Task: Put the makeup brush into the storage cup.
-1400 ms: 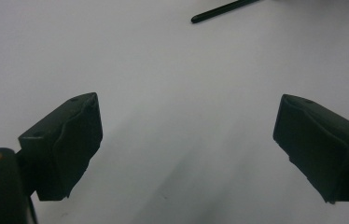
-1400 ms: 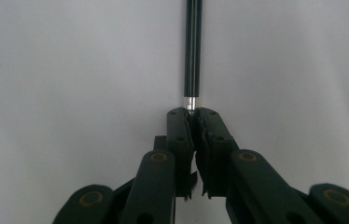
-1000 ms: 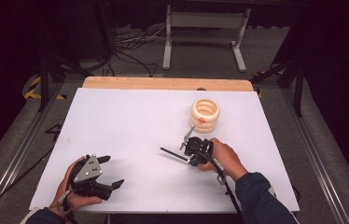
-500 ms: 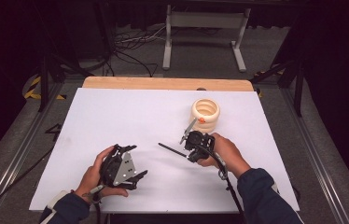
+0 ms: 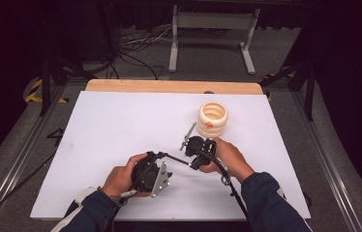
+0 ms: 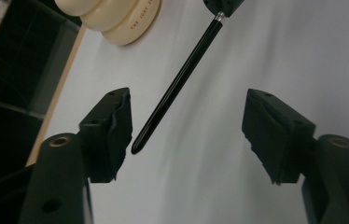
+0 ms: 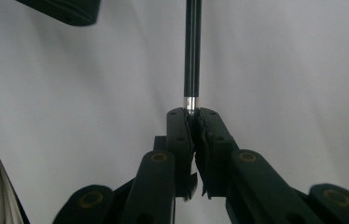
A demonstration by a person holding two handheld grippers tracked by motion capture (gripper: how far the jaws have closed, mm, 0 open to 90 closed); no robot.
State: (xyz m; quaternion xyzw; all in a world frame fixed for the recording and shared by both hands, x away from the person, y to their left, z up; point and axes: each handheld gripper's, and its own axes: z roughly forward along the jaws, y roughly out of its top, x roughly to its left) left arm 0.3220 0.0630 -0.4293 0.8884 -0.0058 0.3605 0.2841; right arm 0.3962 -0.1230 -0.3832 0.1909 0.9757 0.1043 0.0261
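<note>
Clamping a slim black pen (image 7: 191, 51) by its silver-ringed end, the right hand-held gripper (image 5: 199, 151) sits just right of the table's centre, at about 7 o'clock from the cream ribbed cup (image 5: 212, 119). Its jaws are pressed tight together on the pen, as the right gripper view shows plainly. From there the pen's dark barrel runs out toward 8 o'clock, clear of the white table (image 5: 121, 125), with its free tip pointing at the other hand.

At the near middle of the table, the left hand-held gripper (image 5: 162, 162) meets that tip. Its jaws have just been closing, yet they stand apart, with a wide gap between the pads. In the left gripper view the pen (image 6: 177, 84) slants down between those jaws, its rounded tip just beside the left-hand pad (image 6: 119, 126) of that view; I cannot tell whether it touches. The other pad is well apart from the barrel.

The cup stands upright toward the far right of the table, at roughly 1 o'clock from the two grippers, and neither touches it.
</note>
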